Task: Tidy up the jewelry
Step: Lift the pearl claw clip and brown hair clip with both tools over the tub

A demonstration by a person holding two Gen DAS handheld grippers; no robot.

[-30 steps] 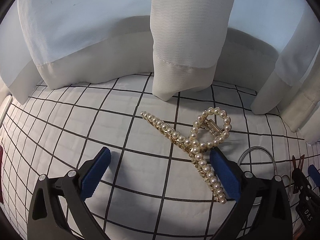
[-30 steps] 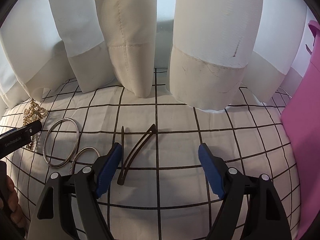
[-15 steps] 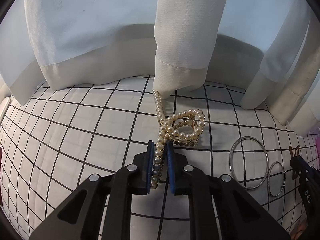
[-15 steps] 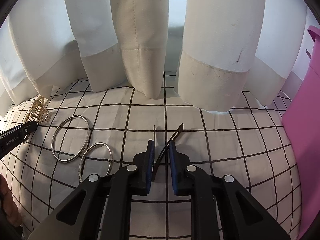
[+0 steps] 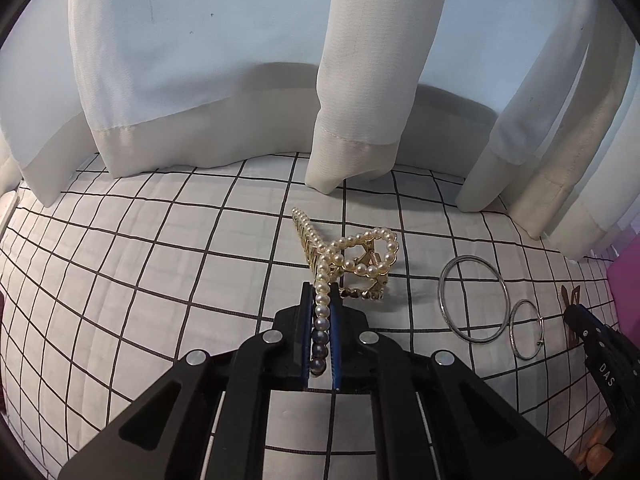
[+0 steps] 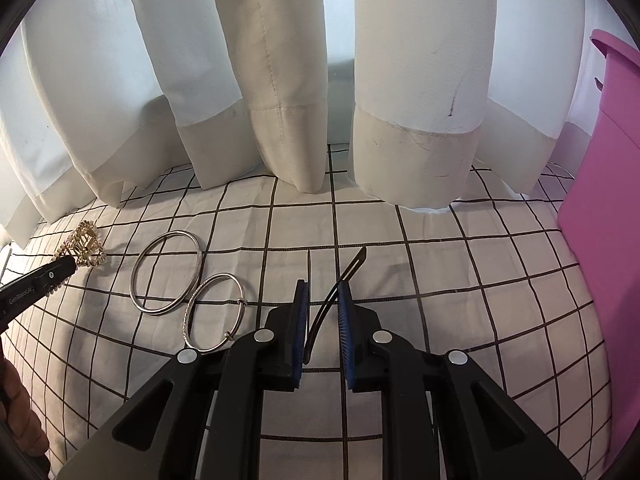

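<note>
We have both grippers clenched at once here: our left gripper point(image 5: 321, 312) is pinching one pearl-lined arm of the pearl hair claw point(image 5: 348, 258), and our right gripper point(image 6: 322, 312) is clamped on the dark snap clip point(image 6: 334, 300), which sticks out forward between the blue pads point(image 6: 300, 320). The claw's looped end hangs out past the left fingertips above the checked bedspread point(image 5: 160, 280), about midway along its far edge, near the hem of the white curtain point(image 5: 352, 80). The two silver bangles, the large bangle point(image 6: 167, 273) and the small bangle point(image 6: 215, 312), lie flat on the bedspread between our two hands, the small one just beside the large. The pink bin point(image 6: 608, 220) stands at the right edge of the bedspread, and we judge that is where things should go, though we cannot see inside it. To do this step well, we keep the squeeze steady on both pieces, because the claw is held by a thin beaded arm and could pivot or slip, and the clip is slim and held mostly by one prong. We want to carry each piece level and high over the bangles, not dragging the claw's teeth through the cloth, and let go only once a piece is well over the bin's rim.
</note>
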